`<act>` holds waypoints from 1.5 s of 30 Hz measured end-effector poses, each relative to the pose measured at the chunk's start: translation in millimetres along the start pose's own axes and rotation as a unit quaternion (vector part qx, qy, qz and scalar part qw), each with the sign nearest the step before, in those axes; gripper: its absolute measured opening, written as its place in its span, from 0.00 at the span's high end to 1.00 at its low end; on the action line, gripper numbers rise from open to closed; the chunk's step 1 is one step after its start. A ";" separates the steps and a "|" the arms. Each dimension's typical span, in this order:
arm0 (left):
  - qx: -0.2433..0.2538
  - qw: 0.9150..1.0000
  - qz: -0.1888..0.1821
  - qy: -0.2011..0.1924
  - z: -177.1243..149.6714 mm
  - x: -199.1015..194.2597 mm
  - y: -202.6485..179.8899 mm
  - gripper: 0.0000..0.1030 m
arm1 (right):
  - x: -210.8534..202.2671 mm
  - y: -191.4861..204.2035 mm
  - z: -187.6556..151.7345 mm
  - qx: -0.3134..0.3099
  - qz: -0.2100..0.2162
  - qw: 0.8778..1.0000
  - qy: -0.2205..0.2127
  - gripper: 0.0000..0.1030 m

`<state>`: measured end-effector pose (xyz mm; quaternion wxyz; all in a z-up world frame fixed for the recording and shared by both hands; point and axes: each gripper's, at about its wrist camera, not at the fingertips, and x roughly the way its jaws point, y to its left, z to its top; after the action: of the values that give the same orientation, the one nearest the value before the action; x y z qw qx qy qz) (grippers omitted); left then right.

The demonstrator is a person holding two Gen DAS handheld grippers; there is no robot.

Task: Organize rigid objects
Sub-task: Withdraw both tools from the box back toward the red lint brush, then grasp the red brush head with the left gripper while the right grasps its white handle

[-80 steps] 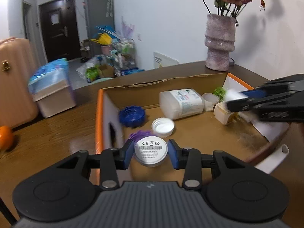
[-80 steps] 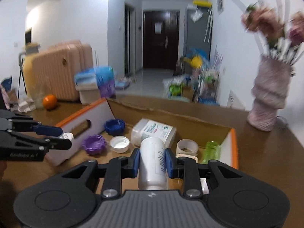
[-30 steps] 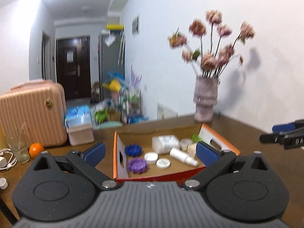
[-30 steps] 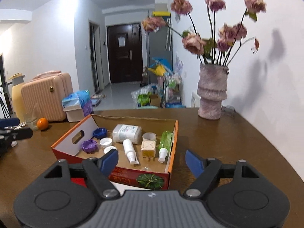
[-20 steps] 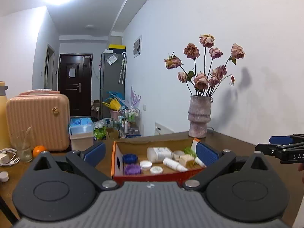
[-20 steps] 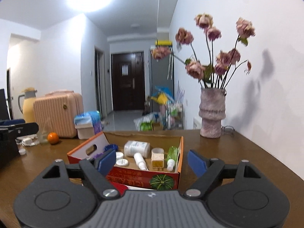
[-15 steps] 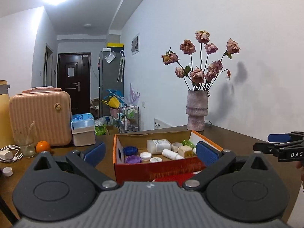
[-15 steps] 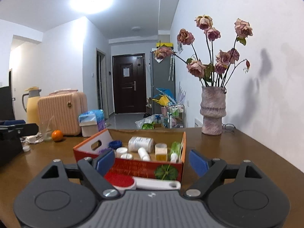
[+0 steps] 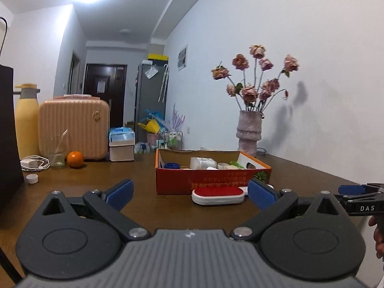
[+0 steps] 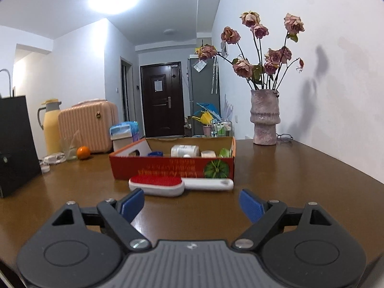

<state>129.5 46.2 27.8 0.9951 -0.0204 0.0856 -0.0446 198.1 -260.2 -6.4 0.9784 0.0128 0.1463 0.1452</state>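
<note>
A red cardboard box [image 9: 213, 180] [image 10: 172, 166] stands on the brown table, holding a white jar [image 10: 184, 150], a blue lid [image 9: 171, 165], a green item [image 10: 224, 153] and other small containers. In front of it lies a red-and-white lint brush [image 9: 217, 195] [image 10: 165, 184] with its white handle [image 10: 208, 183] pointing right. My left gripper [image 9: 189, 193] is open and empty, low over the table short of the brush. My right gripper [image 10: 192, 202] is open and empty too, just short of the brush; it shows at the right edge of the left wrist view [image 9: 360, 193].
A vase of dried roses [image 10: 265, 120] stands at the back right near the wall. At the left are an orange [image 9: 75, 159], a glass [image 9: 56, 154], a white cable [image 9: 33, 163], a small white cap [image 9: 32, 178], a yellow flask [image 9: 26, 124], a pink case [image 9: 73, 127] and a black box [image 10: 14, 144].
Both grippers let go of their items in the box, opened, pulled back from it and sank toward the table. The brush in front of the box has come into view.
</note>
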 end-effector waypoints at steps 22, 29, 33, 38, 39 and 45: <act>0.010 0.994 -0.006 0.104 -44.1 0.9 0.3 0.00 | -45.7 16.4 -47.1 0.049 -0.003 0.996 0.072 0.20; 0.006 0.984 0.013 0.179 -20.8 71.0 3.8 0.00 | 10.6 -7.9 -28.8 0.059 -0.015 0.992 0.112 0.31; 0.037 0.978 0.011 0.204 -12.7 116.8 -0.9 0.00 | 51.9 -29.7 -10.3 0.068 -0.009 0.989 0.131 0.37; 0.027 0.973 -0.007 0.231 -3.1 182.7 4.7 0.01 | 112.3 -62.7 15.9 0.075 -0.001 0.986 0.150 0.45; 0.017 0.972 -0.010 0.236 -0.3 197.0 7.4 0.04 | 127.6 -70.5 22.3 0.077 -0.003 0.985 0.151 0.48; -0.038 0.961 -0.026 0.273 9.1 275.4 20.0 0.24 | 206.4 -102.3 47.9 0.107 0.002 0.979 0.172 0.61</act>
<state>403.0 40.9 -10.6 0.9310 -0.0472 0.3548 -0.0712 429.6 -297.9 -25.8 0.9314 0.0927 0.3267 0.1311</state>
